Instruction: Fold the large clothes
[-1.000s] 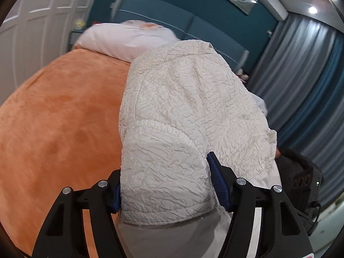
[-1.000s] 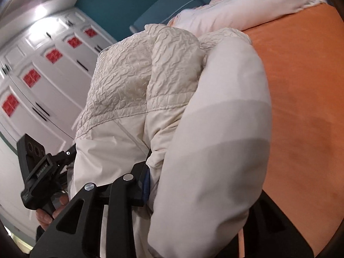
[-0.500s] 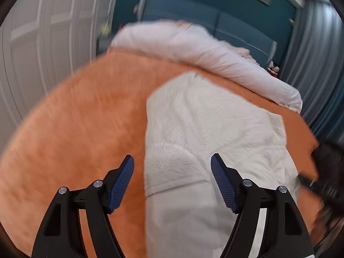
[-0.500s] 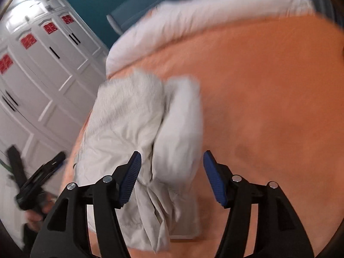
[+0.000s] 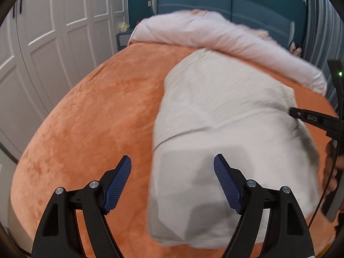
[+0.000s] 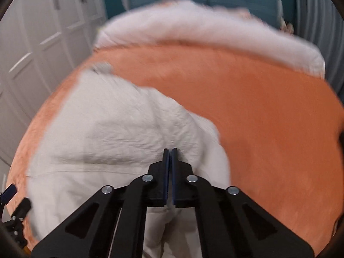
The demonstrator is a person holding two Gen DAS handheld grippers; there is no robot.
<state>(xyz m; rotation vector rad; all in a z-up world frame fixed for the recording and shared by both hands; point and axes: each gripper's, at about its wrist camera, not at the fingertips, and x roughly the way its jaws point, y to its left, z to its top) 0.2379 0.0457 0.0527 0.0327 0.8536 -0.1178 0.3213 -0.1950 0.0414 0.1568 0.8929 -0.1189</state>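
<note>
At the far left, white panelled wardrobe doors (image 5: 53,43) are seen beside the bed (image 5: 96,118), which is covered in an orange plush spread. The left tongs (image 5: 172,180) are held above the spread with the jaws apart and opening; the blue ribbed pads (image 5: 117,185) are clear of the cloth, and only the near left edge of the garment lies below the gap between them. The large cream garment (image 5: 225,129), crinkled in texture, is laid folded in a bundle on the bed, toward its right half in the left wrist view. A pale pink duvet (image 5: 215,36) is rolled along the head of the bed, before a teal headboard (image 5: 215,6). At the right edge the right tongs (image 6: 170,150) are seen from the side, their tip touching the garment; in their own view the jaws are pressed together over the bundle, and whether a fold is pinched cannot be told. Small white lettering is printed on the black finger (image 5: 311,118), too blurred to be read. Grey curtains (image 5: 322,21) hang at the far right.
</note>
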